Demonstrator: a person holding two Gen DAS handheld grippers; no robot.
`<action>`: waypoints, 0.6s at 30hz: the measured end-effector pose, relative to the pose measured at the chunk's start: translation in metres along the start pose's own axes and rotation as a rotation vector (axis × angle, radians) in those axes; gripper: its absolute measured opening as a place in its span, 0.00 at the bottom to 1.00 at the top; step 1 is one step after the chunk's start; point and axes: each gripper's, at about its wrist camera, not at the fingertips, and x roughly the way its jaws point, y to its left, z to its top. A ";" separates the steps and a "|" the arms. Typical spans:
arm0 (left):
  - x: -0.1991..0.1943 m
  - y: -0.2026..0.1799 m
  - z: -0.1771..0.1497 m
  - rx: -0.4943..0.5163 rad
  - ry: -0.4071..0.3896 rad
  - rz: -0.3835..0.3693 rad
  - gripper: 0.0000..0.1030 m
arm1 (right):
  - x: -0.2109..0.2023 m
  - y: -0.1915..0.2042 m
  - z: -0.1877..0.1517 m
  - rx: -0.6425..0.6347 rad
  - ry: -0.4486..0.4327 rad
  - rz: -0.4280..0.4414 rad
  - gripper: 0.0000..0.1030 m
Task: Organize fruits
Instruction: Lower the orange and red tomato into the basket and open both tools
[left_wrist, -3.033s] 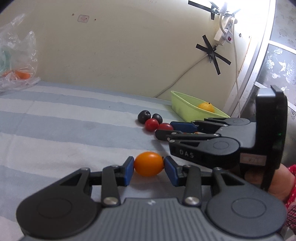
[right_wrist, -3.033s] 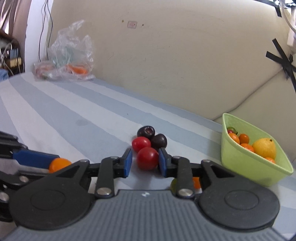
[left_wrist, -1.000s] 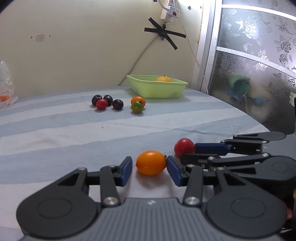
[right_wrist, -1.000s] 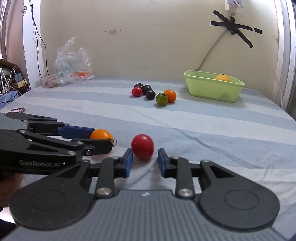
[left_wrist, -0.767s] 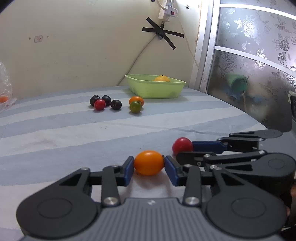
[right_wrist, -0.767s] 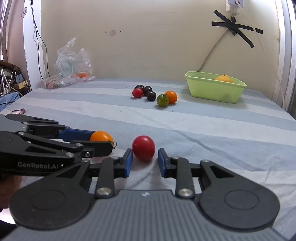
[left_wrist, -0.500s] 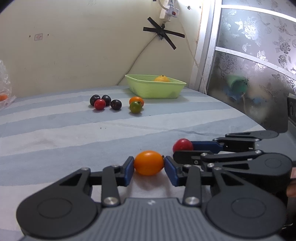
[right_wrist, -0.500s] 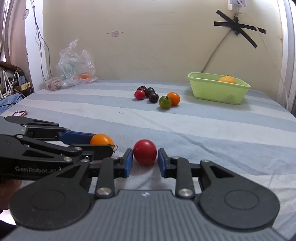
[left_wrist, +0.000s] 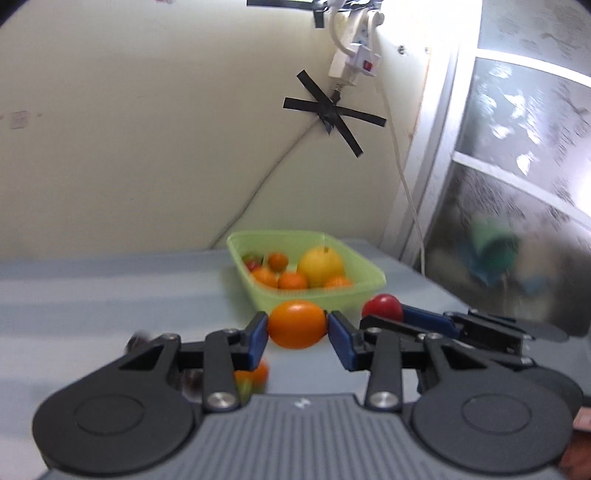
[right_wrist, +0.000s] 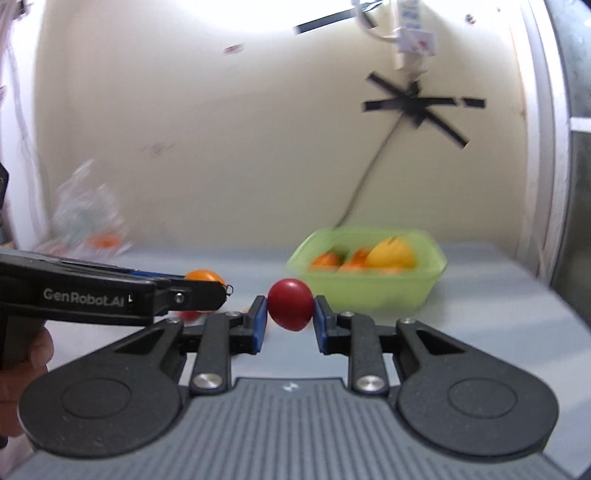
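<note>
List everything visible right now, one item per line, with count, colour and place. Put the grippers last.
Orange oval tomato: one, orange, clamped between the left gripper's blue pads.
Red round tomato: one, red, clamped between the right gripper's blue pads.
Light green plastic basket: one, on the striped cloth, ahead of both grippers.
Large yellow fruit: one, yellow, inside the basket.
Small fruits in the basket: several, mostly orange, blurred.
Loose small fruits: a few, orange and dark, on the cloth under the left gripper.
Clear plastic bag: one, far left, by the wall.
Black tape cross: on the wall.
White power strip: on the wall.
Left gripper: black, blue pads.
Right gripper: black, blue pads.
</note>
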 end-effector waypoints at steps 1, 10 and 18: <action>0.012 0.002 0.009 -0.013 0.004 -0.008 0.35 | 0.007 -0.007 0.005 0.009 -0.005 -0.008 0.28; 0.104 0.030 0.049 -0.139 0.100 -0.040 0.35 | 0.070 -0.050 0.023 0.039 0.008 -0.076 0.29; 0.132 0.026 0.044 -0.123 0.140 -0.009 0.36 | 0.086 -0.059 0.017 0.038 0.002 -0.114 0.33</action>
